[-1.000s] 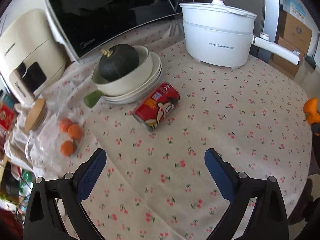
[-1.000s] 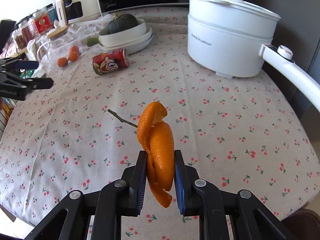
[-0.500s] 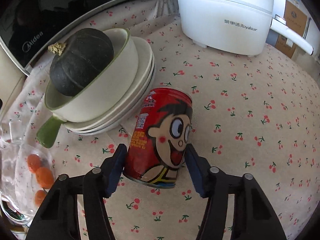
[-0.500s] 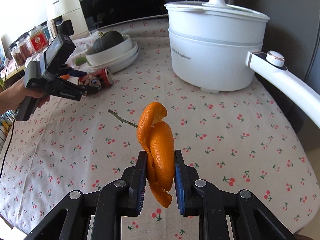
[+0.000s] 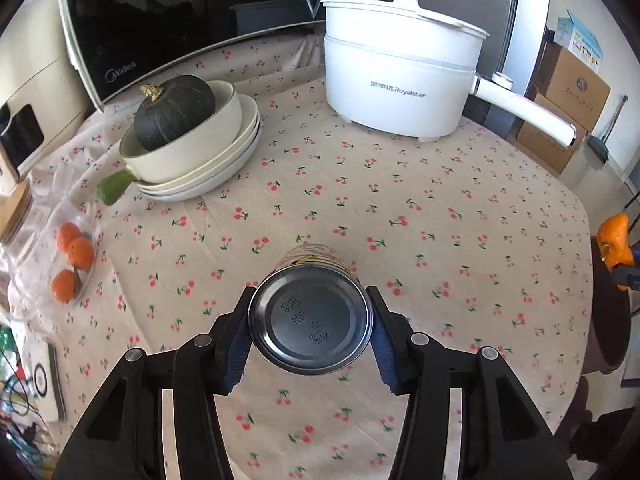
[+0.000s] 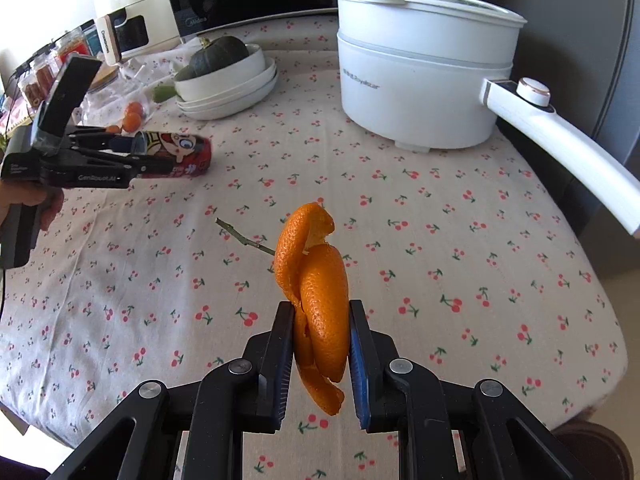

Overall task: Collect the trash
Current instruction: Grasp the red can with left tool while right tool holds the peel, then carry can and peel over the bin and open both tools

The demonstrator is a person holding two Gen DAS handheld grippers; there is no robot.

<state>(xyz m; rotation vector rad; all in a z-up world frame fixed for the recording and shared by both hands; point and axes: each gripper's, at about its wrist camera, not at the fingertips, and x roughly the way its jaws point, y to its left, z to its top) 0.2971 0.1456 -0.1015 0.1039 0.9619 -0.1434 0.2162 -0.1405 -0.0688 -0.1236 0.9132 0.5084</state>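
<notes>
My left gripper (image 5: pixel 310 326) is shut on a red cartoon drink can (image 5: pixel 310 320), whose silver end faces the camera. The right wrist view shows this gripper (image 6: pixel 136 156) holding the can (image 6: pixel 180 154) level, lifted above the cloth at the left. My right gripper (image 6: pixel 320 344) is shut on a curled orange peel (image 6: pixel 316 300), held above the table's near side. The peel also shows at the right edge of the left wrist view (image 5: pixel 616 240). A thin brown twig (image 6: pixel 244 238) lies on the cloth ahead of the peel.
A white electric pot (image 6: pixel 420 76) with a long handle (image 6: pixel 560 152) stands at the back right. Stacked plates and a bowl (image 5: pixel 192 152) hold a dark green squash (image 5: pixel 172 110). Small oranges (image 5: pixel 72 256) lie in a bag at the left. A microwave (image 5: pixel 180 20) stands behind.
My left gripper closed on the can, lifted it off the cloth and drew it back from the plates. My right gripper kept holding the peel, nearly still.
</notes>
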